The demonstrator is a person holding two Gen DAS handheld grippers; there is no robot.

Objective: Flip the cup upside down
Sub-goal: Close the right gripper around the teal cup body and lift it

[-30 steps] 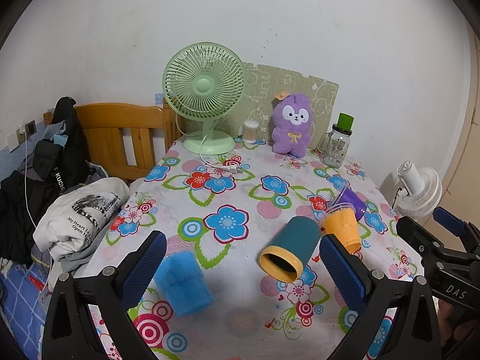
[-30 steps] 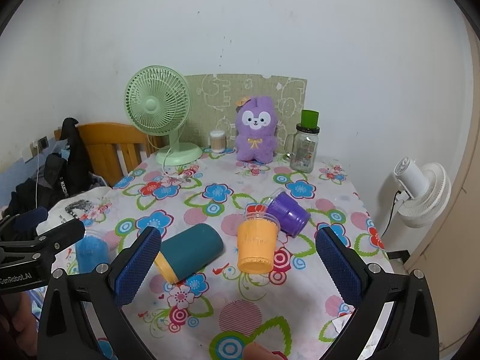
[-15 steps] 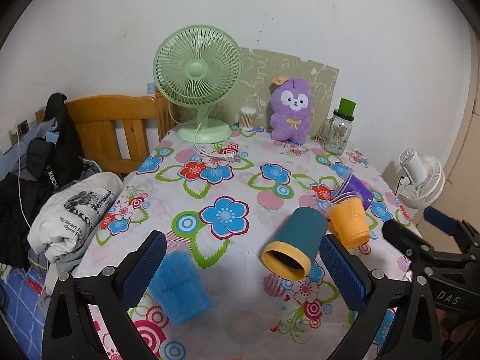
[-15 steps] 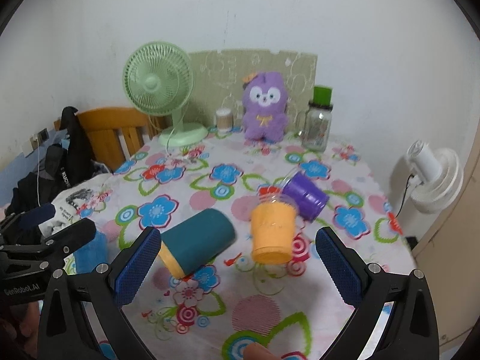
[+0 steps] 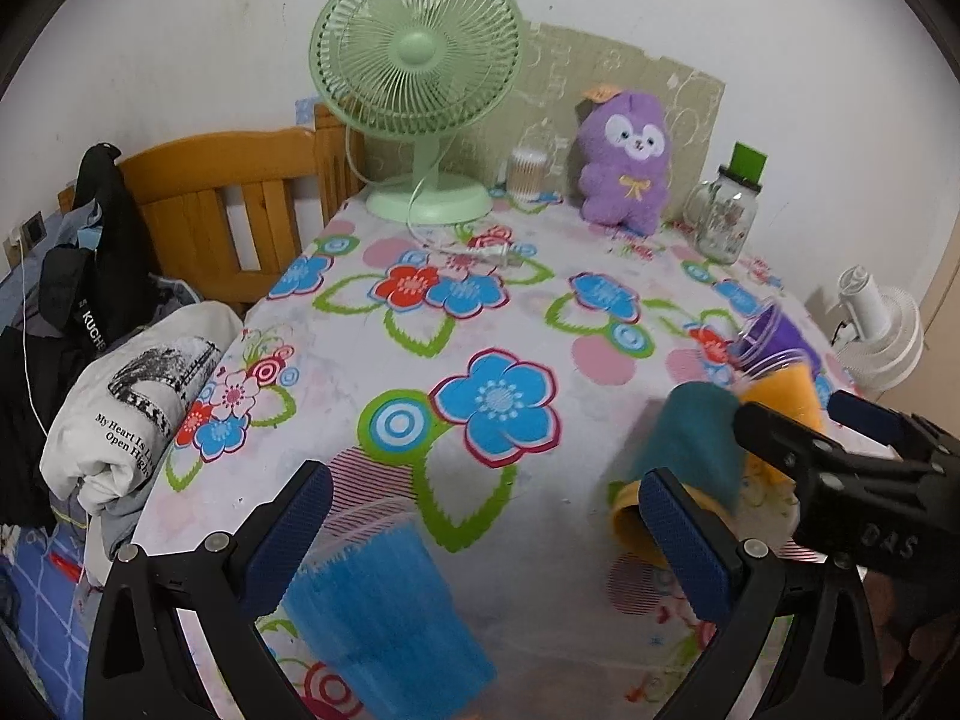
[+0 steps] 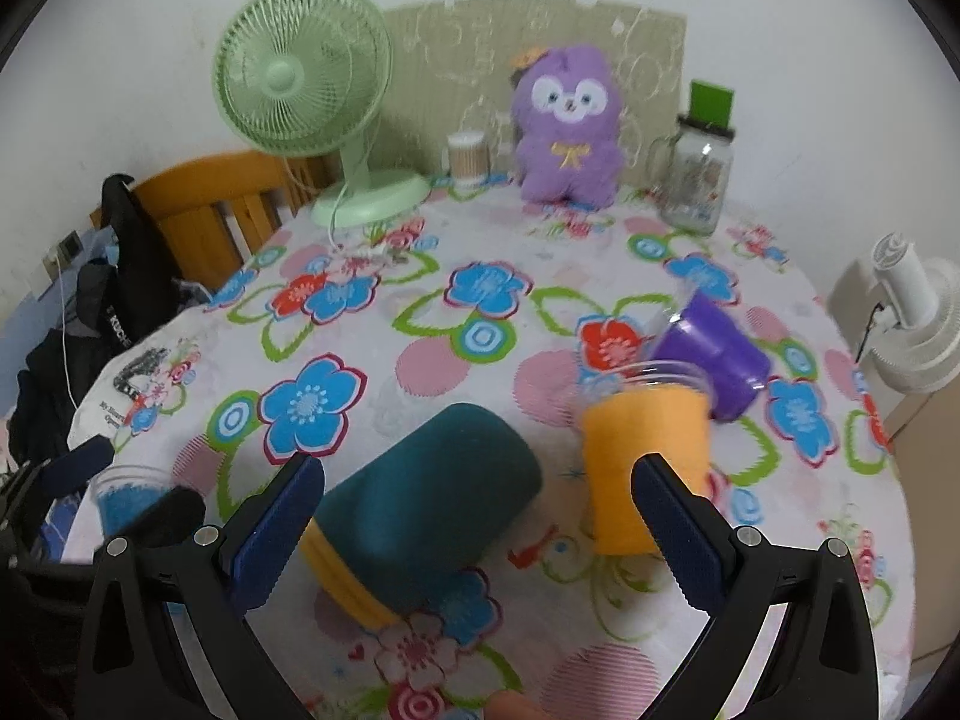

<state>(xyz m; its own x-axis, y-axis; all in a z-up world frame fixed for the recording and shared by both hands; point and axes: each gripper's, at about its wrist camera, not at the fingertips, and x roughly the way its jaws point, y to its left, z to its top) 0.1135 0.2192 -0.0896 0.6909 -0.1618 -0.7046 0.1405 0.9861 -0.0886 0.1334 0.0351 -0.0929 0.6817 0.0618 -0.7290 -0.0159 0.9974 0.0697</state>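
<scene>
Both grippers have their jaws spread wide and grasp nothing: the left gripper (image 5: 480, 540) hovers over the near left table area, where the blue cup (image 5: 384, 612) stands upright, and the right gripper (image 6: 480, 534) frames the teal cup (image 6: 420, 516). Lying on its side on the floral tablecloth (image 6: 480, 300), the teal cup points its yellow rim toward the near left, with the orange cup (image 6: 645, 468) just beside it on the right.

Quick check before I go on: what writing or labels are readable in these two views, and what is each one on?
"My Heart Is L... Open High...", cut off at the fold: white folded shirt.
"KUCHE...", partly hidden: strap of the black bag.
"DAS": body of the right gripper, seen from the left wrist.
Print on the glass jar: too blurred to read.
Cups and fan: no text visible.
</scene>
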